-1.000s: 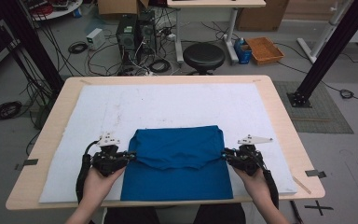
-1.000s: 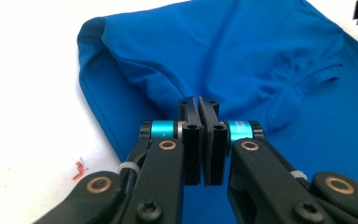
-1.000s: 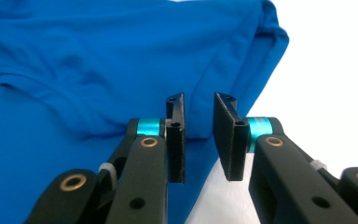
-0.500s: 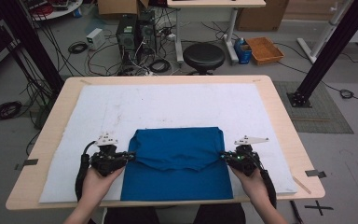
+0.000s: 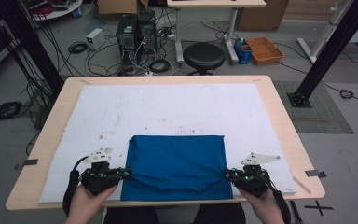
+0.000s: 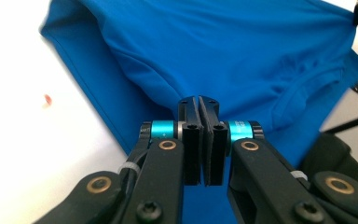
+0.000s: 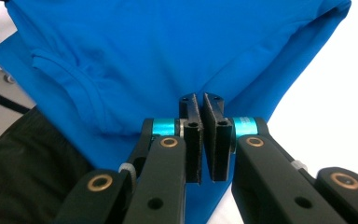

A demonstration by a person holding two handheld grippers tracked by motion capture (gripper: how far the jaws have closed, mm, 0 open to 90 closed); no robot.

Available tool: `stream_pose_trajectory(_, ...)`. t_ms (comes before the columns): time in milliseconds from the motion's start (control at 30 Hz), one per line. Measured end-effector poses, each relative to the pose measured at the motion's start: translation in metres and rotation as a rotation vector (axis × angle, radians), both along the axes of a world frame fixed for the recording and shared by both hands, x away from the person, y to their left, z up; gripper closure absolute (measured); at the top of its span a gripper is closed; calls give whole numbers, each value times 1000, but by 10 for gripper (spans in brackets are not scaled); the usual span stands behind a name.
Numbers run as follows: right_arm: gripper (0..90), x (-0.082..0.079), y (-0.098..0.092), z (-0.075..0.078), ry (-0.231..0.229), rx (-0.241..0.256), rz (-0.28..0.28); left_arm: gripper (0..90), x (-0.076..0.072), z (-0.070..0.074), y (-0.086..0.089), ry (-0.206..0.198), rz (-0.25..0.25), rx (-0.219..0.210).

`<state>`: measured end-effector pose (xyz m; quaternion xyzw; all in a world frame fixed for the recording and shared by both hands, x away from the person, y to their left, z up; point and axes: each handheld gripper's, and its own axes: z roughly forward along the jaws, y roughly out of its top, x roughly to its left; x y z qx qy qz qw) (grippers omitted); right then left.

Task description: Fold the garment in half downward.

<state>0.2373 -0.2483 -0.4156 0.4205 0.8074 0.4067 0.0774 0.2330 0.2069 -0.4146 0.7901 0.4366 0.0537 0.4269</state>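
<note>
A blue cloth [image 5: 177, 158] lies folded on the white mat [image 5: 168, 107] near the table's front edge, its upper layer sagging in a curve toward me. My left gripper [image 5: 127, 173] is at the cloth's left edge, shut on the fabric [image 6: 223, 46], which bunches at its tips [image 6: 199, 100]. At the right edge my right gripper [image 5: 226, 175] is likewise shut on the cloth [image 7: 168, 46], its jaws pressed close at the fabric's border [image 7: 201, 98]. A hand holds each gripper from below.
The wooden table [image 5: 279, 121] shows around the mat, with tape strips [image 5: 26, 163] at its sides. Beyond the far edge stand a black stool [image 5: 203, 56], computer boxes and floor cables. A dark frame post [image 5: 326, 51] rises at the right.
Both grippers have drawn back toward the front edge, pulling the cloth's upper layer with them. The folded cloth now sits lower on the mat.
</note>
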Motion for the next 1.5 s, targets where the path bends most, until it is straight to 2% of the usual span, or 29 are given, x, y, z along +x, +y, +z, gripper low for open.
stream_pose_trajectory(67,872,-6,-2,-2,1,-15,4,878,-6,-2,-1,1,-10,28)
stream_pose_trajectory(300,872,-17,-3,-10,20,-42,17,878,-17,-9,-4,21,-35,70)
stream_pose_trajectory(400,872,-21,-3,-9,22,-41,21,878,-19,-11,-3,28,-28,63)
stream_pose_trajectory(467,871,-21,-3,-10,14,-51,24,876,-18,-13,-2,32,-29,73)
stream_pose_trajectory(500,865,-20,-3,-10,14,-54,26,844,-18,-13,-1,30,-23,77)
stream_pose_trajectory(567,789,-18,-3,-10,-5,-46,27,667,-15,-13,0,27,-23,70)
stream_pose_trajectory(600,738,-16,-4,-8,-15,-38,26,641,-13,-11,0,16,-27,61)
stream_pose_trajectory(700,667,-5,-7,-1,-77,-20,-16,515,-1,-5,0,-23,-13,52)
stream_pose_trajectory(800,633,17,-8,4,-114,-2,-78,465,18,2,-2,-85,9,45)
stream_pose_trajectory(867,625,34,-8,6,-115,13,-112,441,33,6,-3,-111,32,42)
stream_pose_trajectory(933,623,50,-7,7,-137,8,-147,422,48,8,-5,-140,46,45)
stream_pose_trajectory(1100,604,86,-4,2,-136,-2,-214,422,81,4,-8,-178,105,66)
stream_pose_trajectory(1233,602,108,1,-6,-123,-13,-245,423,103,-4,-6,-174,162,100)
stream_pose_trajectory(1300,599,116,2,-10,-107,-24,-259,424,113,-10,-4,-151,185,108)
stream_pose_trajectory(1367,597,123,3,-14,-86,-27,-269,428,121,-16,-2,-120,194,104)
stream_pose_trajectory(1433,598,128,4,-18,-64,-37,-272,445,126,-22,-2,-97,189,121)
stream_pose_trajectory(1500,607,131,4,-23,-37,-44,-264,496,129,-26,-3,-77,180,131)
